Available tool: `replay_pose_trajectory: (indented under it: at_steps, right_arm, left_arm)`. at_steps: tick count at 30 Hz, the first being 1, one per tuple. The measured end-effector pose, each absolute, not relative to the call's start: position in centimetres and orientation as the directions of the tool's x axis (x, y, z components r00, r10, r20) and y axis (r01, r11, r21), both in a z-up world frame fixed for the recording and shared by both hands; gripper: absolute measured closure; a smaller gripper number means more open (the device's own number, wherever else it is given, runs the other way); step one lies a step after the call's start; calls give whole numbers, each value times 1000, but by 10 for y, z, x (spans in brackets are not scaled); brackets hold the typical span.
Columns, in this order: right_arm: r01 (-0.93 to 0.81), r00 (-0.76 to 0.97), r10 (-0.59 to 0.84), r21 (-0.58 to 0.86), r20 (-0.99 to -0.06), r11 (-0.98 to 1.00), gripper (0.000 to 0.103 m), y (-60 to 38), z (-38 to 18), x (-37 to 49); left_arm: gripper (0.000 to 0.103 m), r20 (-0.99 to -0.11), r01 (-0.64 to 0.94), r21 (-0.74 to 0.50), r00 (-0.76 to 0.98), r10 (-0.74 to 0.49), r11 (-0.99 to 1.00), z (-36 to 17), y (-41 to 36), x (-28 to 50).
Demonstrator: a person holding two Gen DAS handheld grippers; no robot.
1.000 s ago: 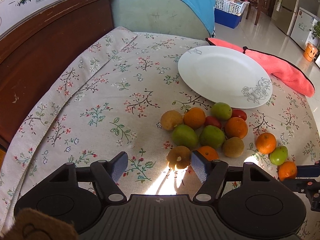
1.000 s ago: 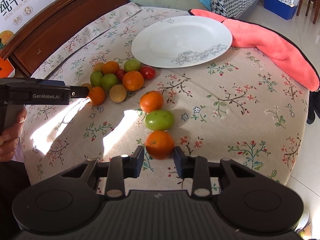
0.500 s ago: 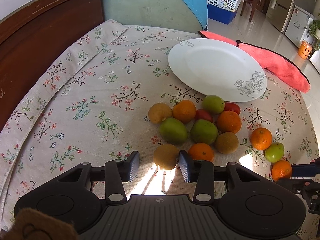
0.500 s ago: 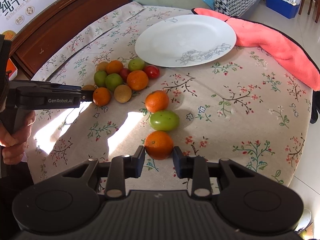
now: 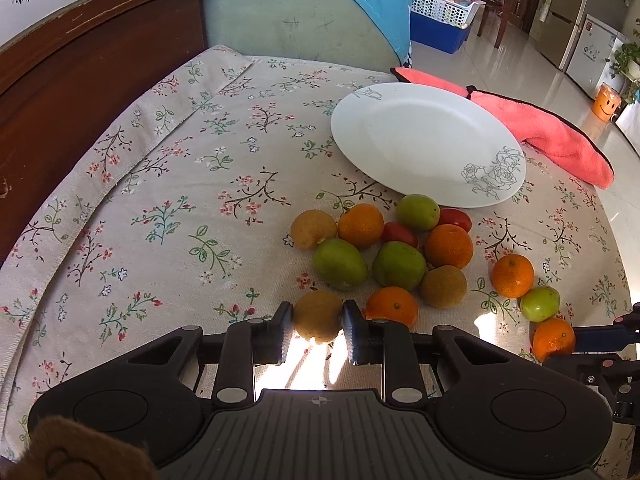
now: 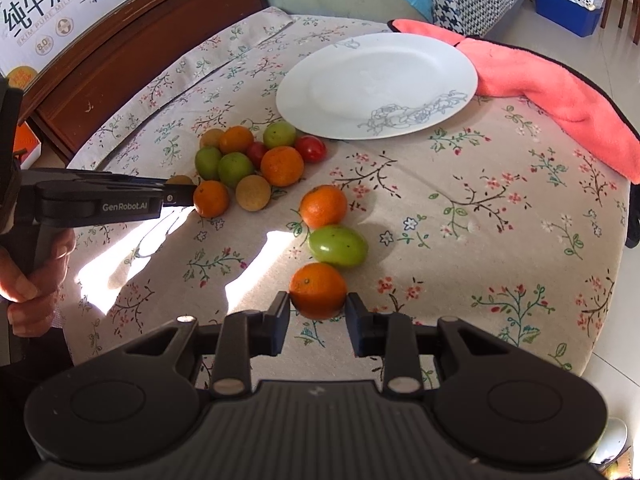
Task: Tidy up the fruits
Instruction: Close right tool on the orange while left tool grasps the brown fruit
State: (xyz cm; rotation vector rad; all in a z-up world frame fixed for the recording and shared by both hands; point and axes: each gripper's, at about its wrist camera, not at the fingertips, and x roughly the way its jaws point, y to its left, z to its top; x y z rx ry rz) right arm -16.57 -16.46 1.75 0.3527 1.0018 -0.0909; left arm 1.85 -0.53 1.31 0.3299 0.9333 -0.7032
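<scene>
Below the left gripper's (image 5: pixel 317 330) fingers, the underside of the brown fruit (image 5: pixel 318 316) was hidden by glare and the gripper body. Just right of those fingers, the near edge of an orange (image 5: pixel 392 305) was covered by the right finger. Far right of them, the other gripper (image 5: pixel 608 338) ran off the frame edge, masking part of a second orange (image 5: pixel 553 338). A brown furry scrap (image 5: pixel 76 452) at the bottom left corner was cut off and could not be identified. Between the right gripper's (image 6: pixel 318 312) fingers, the lower part of that orange sat in shadow. Far left, the hand (image 6: pixel 32 272) on the handle was cropped.
</scene>
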Motion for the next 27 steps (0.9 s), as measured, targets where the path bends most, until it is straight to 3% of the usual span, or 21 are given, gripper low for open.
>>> replay_pose_trajectory:
  at_steps: [13,19,27]
  right_arm:
    - [248,607,72,275,-792,929,73,-171,36,-161]
    - [238,639,68,281,-766,930,79,-173,46,-157]
    - [243,640,85,306,-764,920,79,-174,43,-155]
  left_arm:
    - [79,-766,701,-28,443,-465,713,41,-13,5]
    - [79,-747,704,-54,443,-496,709,50,-17,3]
    - [79,-753,709,-45,439,-490,704,49,-23,1]
